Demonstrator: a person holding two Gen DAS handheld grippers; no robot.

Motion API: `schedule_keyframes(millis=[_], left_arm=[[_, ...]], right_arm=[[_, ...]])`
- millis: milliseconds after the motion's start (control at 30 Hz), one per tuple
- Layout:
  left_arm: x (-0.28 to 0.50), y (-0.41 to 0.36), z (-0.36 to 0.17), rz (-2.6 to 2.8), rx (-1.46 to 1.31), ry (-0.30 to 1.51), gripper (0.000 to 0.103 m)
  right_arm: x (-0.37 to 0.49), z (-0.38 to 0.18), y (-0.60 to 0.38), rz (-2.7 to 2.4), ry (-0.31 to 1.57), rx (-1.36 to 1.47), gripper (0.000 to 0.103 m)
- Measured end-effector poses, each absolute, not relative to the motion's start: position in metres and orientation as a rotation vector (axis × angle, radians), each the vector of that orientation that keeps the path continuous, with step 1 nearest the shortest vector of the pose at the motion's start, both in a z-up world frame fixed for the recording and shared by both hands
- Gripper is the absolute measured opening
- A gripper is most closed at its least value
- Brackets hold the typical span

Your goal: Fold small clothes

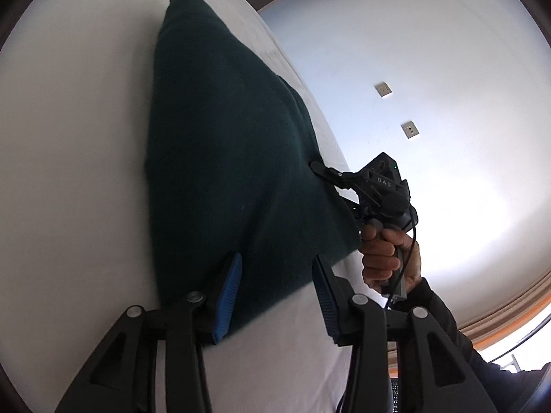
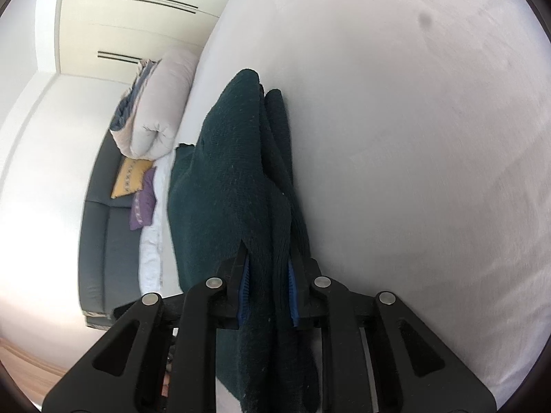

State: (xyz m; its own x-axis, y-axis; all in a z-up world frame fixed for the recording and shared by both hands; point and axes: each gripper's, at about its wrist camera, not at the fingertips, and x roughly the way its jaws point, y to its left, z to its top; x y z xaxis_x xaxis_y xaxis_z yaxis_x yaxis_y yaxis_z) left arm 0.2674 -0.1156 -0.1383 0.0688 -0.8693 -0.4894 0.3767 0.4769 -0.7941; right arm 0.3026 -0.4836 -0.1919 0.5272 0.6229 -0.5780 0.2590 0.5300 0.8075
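Left tongs (image 1: 275, 292) released over dark green cloth (image 1: 224, 155); only right-wrist cam shows right tongs (image 2: 267, 289) clenching bunched cloth.

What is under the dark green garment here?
The dark green garment lies on a white sheet, which shows all round it. What lies directly beneath the cloth is covered. The right tongs pinch its bunched edge.
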Motion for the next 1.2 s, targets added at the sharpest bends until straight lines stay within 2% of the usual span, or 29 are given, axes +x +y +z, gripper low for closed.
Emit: schedule_keyframes(millis=[67,133,167,233,267,300,333,400,533,767,833,867,900,1000,1200], left_arm=[[0.26,-0.11,-0.135,-1.011,-0.509,1.147,0.046],[0.255,-0.103,-0.13,-1.025,-0.498,1.153,0.052],[0.254,-0.105,-0.128,-1.036,-0.495,1.16,0.06],[0.257,-0.093,-0.117,-1.041,-0.483,1.148,0.064],[0.26,-0.085,-0.111,-1.019,-0.48,1.119,0.072],[0.269,-0.072,-0.104,-0.965,-0.485,1.078,0.085],[0.277,-0.066,-0.102,-0.924,-0.5,1.06,0.09],[0.297,-0.053,-0.103,-0.854,-0.56,1.061,0.091],[0.337,-0.068,-0.113,-0.775,-0.611,1.114,0.091],[0.374,-0.111,-0.133,-0.765,-0.631,1.189,0.091],[0.381,-0.124,-0.135,-0.753,-0.609,1.203,0.089],[0.383,-0.126,-0.135,-0.746,-0.587,1.21,0.082],[0.383,-0.134,-0.136,-0.738,-0.554,1.216,0.061],[0.384,-0.152,-0.135,-0.691,-0.44,1.239,0.055],[0.378,-0.183,-0.112,-0.607,-0.207,1.203,0.044]], right_arm=[[0.298,-0.188,-0.484,0.279,1.028,1.031,0.02],[0.291,-0.183,-0.484,0.281,1.034,1.023,0.022],[0.285,-0.18,-0.484,0.288,1.039,1.02,0.024],[0.272,-0.174,-0.486,0.289,1.047,0.996,0.035],[0.264,-0.17,-0.488,0.281,1.047,0.982,0.048],[0.255,-0.164,-0.492,0.279,1.03,0.976,0.056],[0.25,-0.158,-0.496,0.277,1.008,0.971,0.059],[0.243,-0.144,-0.503,0.255,0.967,0.953,0.065],[0.258,-0.134,-0.5,0.252,0.977,0.93,0.065],[0.305,-0.159,-0.489,0.216,1.028,0.978,0.065],[0.316,-0.161,-0.485,0.233,1.041,0.983,0.065],[0.323,-0.161,-0.482,0.234,1.059,0.966,0.062],[0.327,-0.163,-0.48,0.232,1.075,0.949,0.054],[0.345,-0.166,-0.47,0.204,1.161,0.856,0.037],[0.348,-0.155,-0.45,0.133,1.19,0.681,0.024]])
